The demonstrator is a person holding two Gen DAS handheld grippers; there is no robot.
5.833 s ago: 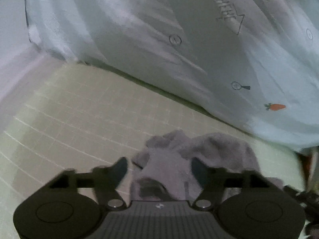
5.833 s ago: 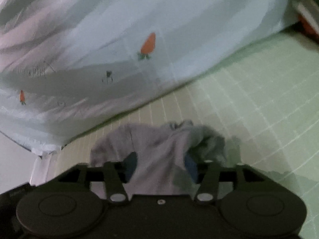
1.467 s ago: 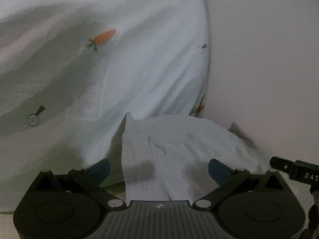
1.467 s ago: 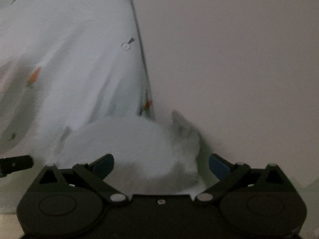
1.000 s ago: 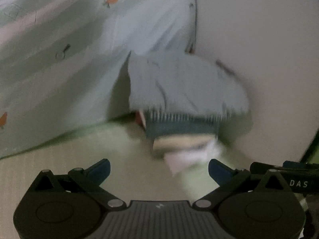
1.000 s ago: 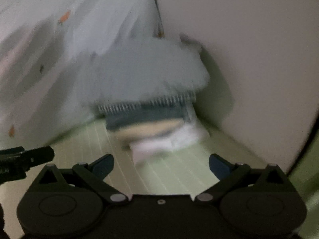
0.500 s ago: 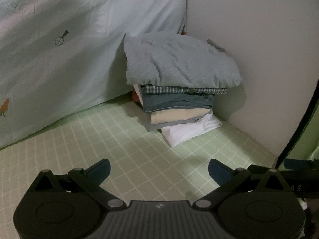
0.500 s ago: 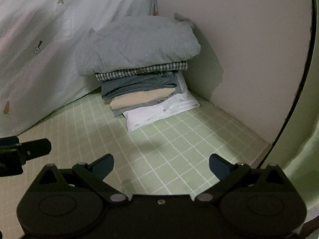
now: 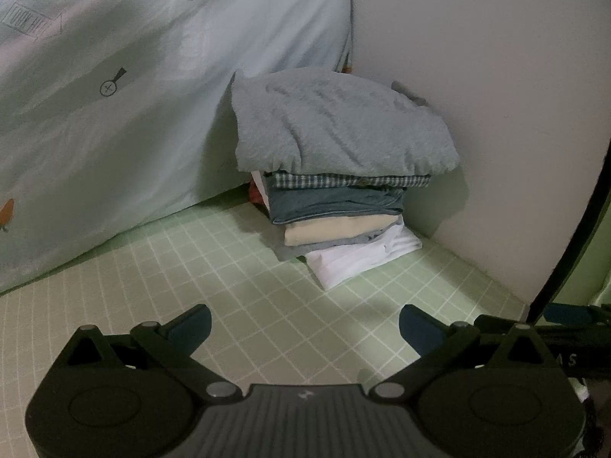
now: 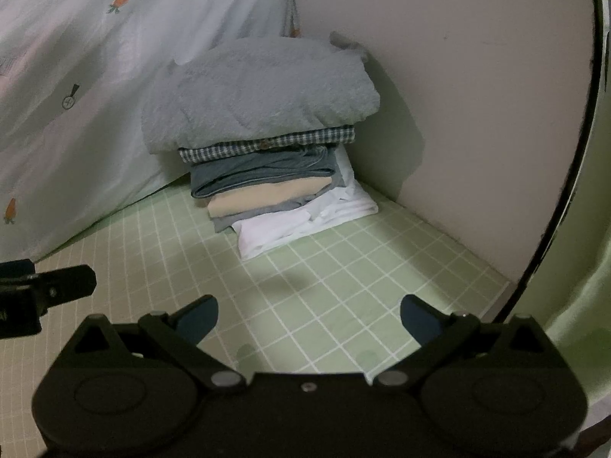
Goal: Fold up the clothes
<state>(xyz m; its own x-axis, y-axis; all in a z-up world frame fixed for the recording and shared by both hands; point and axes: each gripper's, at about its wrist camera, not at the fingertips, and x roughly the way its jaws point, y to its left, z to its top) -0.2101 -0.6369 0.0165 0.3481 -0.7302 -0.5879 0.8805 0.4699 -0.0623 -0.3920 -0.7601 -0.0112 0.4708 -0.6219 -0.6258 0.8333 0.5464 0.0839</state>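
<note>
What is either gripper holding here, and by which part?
Nothing. The left gripper and right gripper both have their jaws wide apart over bare mat, short of the folded stack in the corner.

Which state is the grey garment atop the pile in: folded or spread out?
Folded. The grey garment lies as a compact rounded bundle atop the stack of clothes, its edges tucked under.

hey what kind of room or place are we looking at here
Probably a bedroom corner, on a bed or sleeping mat: a green checked sheet, a pale carrot-print quilt heaped against the wall, and a stack of folded clothes in the corner.
</note>
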